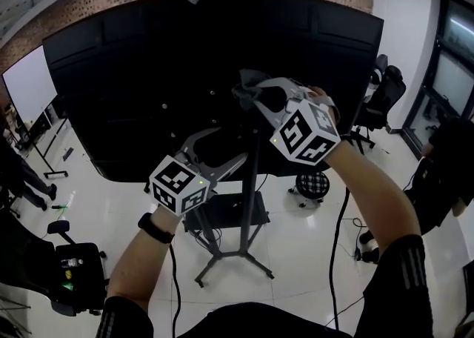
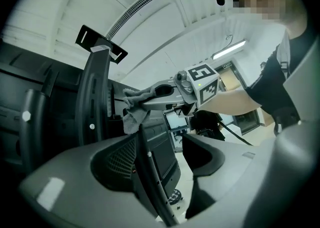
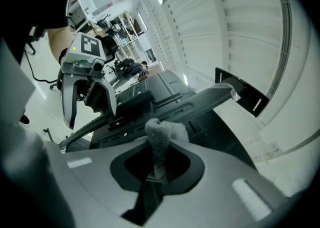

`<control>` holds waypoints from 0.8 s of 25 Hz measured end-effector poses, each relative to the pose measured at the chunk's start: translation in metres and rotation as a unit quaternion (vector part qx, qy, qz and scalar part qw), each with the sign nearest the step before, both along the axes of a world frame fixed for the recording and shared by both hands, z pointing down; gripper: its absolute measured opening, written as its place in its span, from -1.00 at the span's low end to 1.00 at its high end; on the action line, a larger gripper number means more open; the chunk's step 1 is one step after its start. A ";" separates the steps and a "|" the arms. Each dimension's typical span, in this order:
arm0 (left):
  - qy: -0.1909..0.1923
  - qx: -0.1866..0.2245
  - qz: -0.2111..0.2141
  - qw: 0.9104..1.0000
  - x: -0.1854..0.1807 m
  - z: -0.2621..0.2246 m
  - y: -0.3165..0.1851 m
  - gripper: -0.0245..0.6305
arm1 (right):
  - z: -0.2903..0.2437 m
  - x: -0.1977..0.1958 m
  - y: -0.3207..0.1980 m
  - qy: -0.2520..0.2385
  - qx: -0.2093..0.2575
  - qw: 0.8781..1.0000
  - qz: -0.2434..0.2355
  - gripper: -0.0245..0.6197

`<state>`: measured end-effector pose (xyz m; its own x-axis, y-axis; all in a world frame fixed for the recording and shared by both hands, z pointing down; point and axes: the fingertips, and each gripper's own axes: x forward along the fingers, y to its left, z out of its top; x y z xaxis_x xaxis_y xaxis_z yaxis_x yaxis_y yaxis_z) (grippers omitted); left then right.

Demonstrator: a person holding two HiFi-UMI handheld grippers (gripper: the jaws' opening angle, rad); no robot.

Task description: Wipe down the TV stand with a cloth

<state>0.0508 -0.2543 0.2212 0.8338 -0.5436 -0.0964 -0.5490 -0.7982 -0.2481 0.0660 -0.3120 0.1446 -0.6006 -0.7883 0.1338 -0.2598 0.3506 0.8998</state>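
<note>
Wiping behind the big black screen (image 1: 133, 62), high on the TV stand (image 1: 250, 203).
The left gripper (image 1: 222, 150) is gaping wide lower down, with the stand's upright passing between its jaws. The right gripper (image 3: 156, 169) is pinching the grey cloth (image 3: 162, 132) tight, holding it at the upright.

The black TV back (image 1: 133, 70) walls off my upper frame, the stand pole (image 1: 245, 236) splits centre, and I see open floor (image 1: 304, 255) lower right.
</note>
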 end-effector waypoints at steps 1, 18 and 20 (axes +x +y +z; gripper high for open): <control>0.000 0.000 -0.004 1.000 0.001 0.000 -0.002 0.03 | -0.001 0.002 -0.004 -0.002 -0.005 1.000 0.000 -0.85; -0.003 -0.038 -0.018 0.999 0.018 0.044 -0.021 0.01 | 0.040 0.019 -0.011 -0.037 -0.016 0.999 -0.020 -0.86; -0.005 -0.045 -0.016 0.999 0.020 0.052 -0.021 0.01 | 0.057 0.019 -0.012 -0.020 -0.026 0.999 -0.018 -0.86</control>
<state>0.0712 -0.2758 0.2732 0.8171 -0.5752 -0.0380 -0.5717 -0.8001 -0.1813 0.0850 -0.3239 0.2011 -0.6350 -0.7579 0.1495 -0.2819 0.4074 0.8686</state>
